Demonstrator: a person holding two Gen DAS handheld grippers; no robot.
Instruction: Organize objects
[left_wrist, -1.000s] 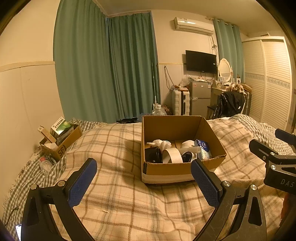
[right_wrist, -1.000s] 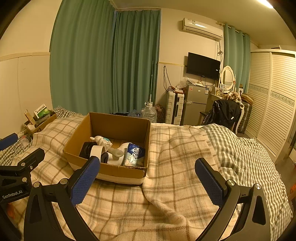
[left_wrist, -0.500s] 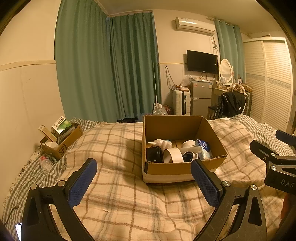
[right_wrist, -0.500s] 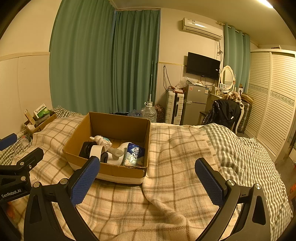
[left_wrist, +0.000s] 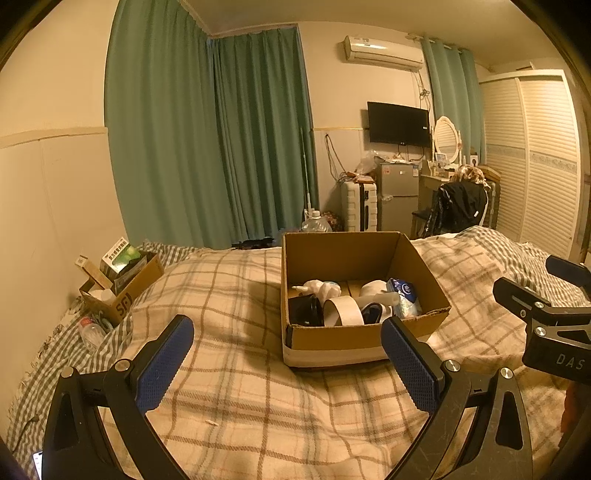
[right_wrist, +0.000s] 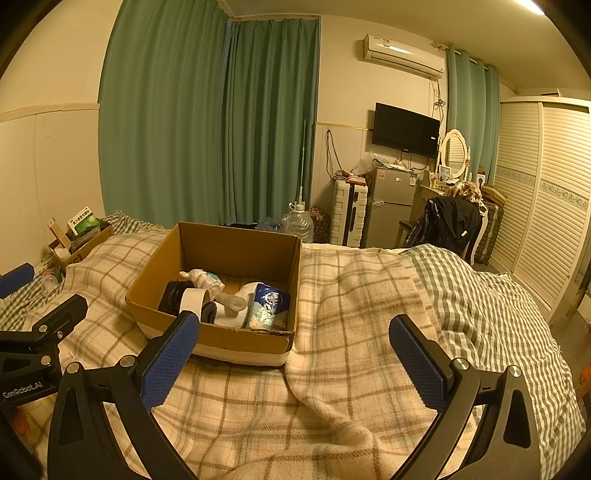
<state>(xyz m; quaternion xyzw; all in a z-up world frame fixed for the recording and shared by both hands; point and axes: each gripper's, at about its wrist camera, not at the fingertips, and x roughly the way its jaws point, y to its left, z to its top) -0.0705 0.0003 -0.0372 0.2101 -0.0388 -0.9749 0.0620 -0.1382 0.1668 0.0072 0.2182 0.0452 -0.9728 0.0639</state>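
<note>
Both the left tongs (left_wrist: 286, 356) and right tongs (right_wrist: 293, 354) stood wide apart, holding nothing; the cardboard box (left_wrist: 364, 334) sat on the bed (left_wrist: 236, 387) at 12 o'clock; soft bedding risked tipping it if nudged, spilling the tape roll (left_wrist: 343, 311).

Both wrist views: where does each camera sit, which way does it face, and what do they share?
Left wrist: on the left gripper, low over the plaid blanket, facing the cardboard box; its own open blue-padded fingers show, with the right gripper at the right edge.
Right wrist: on the right gripper, further right, facing across the bed; the left gripper shows at the left edge.
Shared: box, blanket, green curtains, TV.
</note>
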